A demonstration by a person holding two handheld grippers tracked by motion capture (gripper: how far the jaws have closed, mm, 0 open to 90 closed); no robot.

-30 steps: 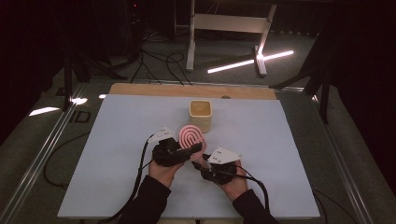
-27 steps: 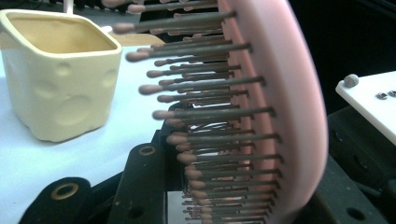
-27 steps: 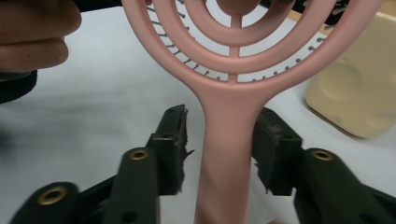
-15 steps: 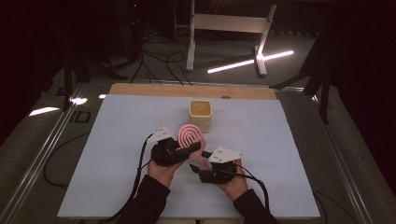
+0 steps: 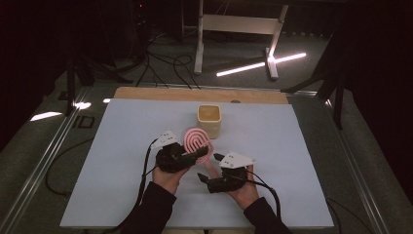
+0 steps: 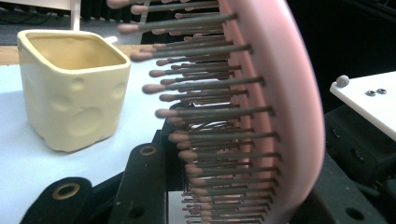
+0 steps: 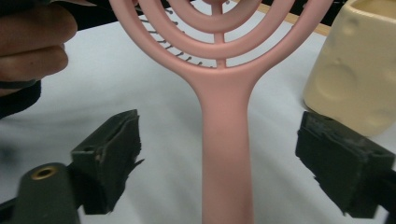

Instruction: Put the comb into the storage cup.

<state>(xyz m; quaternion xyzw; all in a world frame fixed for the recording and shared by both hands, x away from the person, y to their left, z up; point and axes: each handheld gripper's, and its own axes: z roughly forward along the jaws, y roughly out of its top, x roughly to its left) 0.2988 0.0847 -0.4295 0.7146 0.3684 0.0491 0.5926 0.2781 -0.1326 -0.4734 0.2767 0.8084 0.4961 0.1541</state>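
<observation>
A: Pink plastic hairbrush (image 5: pixel 197 141), head of concentric rings, is being held above the pale blue tabletop (image 5: pixel 112 161) in the high view. Which claw is carrying it?

B: The left gripper (image 5: pixel 195 155) is clamping the brush head. In the left gripper view its jaws are pressing on the head from both sides, with the bristles (image 6: pixel 205 116) pointing toward the cream cup (image 6: pixel 70 88). The jaws are standing fully closed on the hairbrush.

A: And the right gripper (image 5: pixel 203 179)?

B: Its jaws have just been opening and are now standing wide. In the right gripper view the brush handle (image 7: pixel 225 140) is running between the two black pads (image 7: pixel 109 156), touching neither; daylight is showing on both sides of it.

A: Where is the hairbrush lying relative to the cup?

B: The head is sitting just in front of the cream cup (image 5: pixel 210 120), on the person's side of it, near the middle of the table. The handle is pointing back toward the person, angling down to the right gripper.

A: How are the hands placed?

B: Both forearms are coming in from the bottom edge, close together, the left hand (image 5: pixel 168 176) under its gripper and the right hand (image 5: pixel 243 191) cradling its own. The cup is standing upright with its mouth open upward.
</observation>
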